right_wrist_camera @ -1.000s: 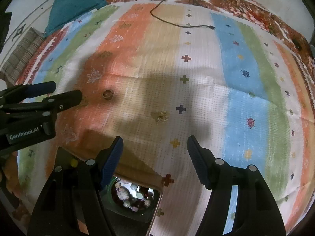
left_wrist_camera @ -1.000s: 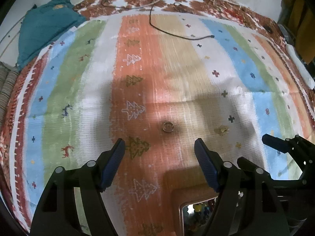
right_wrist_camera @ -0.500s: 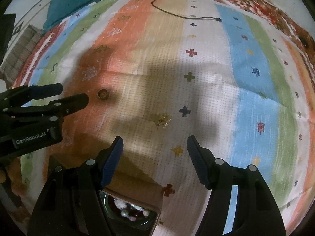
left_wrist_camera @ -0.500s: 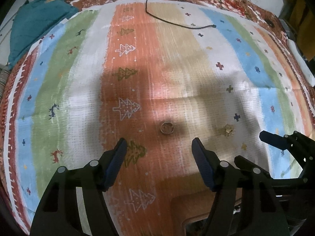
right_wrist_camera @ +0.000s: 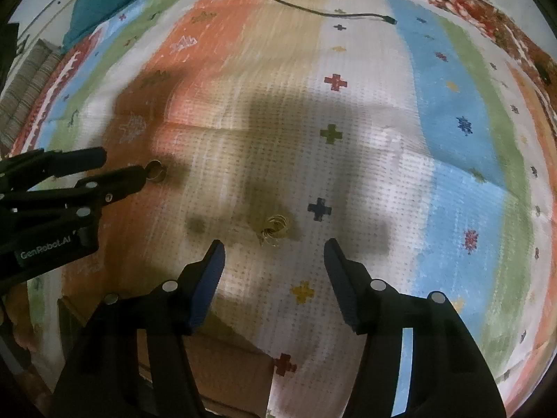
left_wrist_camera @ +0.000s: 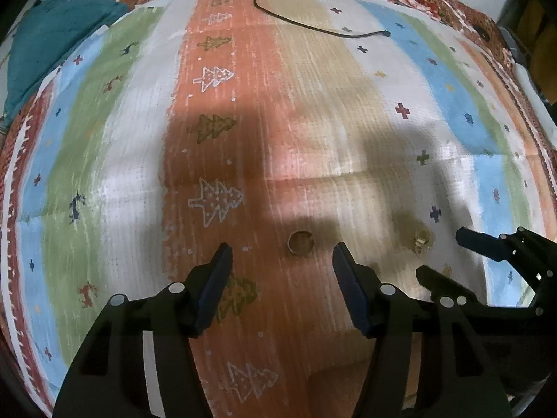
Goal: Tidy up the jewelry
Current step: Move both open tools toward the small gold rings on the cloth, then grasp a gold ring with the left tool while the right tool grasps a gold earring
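A gold ring (left_wrist_camera: 300, 243) lies on the orange stripe of the blanket, just ahead of my open, empty left gripper (left_wrist_camera: 281, 254). It also shows in the right wrist view (right_wrist_camera: 156, 170), beside the left gripper's fingertips (right_wrist_camera: 139, 174). A small gold ornate piece of jewelry (right_wrist_camera: 274, 229) lies on the white stripe, just ahead of my open, empty right gripper (right_wrist_camera: 273, 252). It also shows in the left wrist view (left_wrist_camera: 422, 237), close to the right gripper (left_wrist_camera: 449, 257).
A striped blanket (left_wrist_camera: 313, 104) covers the surface. A black cable (left_wrist_camera: 313, 28) lies at the far side, and a teal cloth (left_wrist_camera: 52, 41) at the far left. An orange-brown box edge (right_wrist_camera: 222, 355) sits below the right gripper.
Both grippers have moved forward and lower toward the blanket. The ring and the gold piece now sit nearer the fingertips. The jewelry box has slid out of view below.
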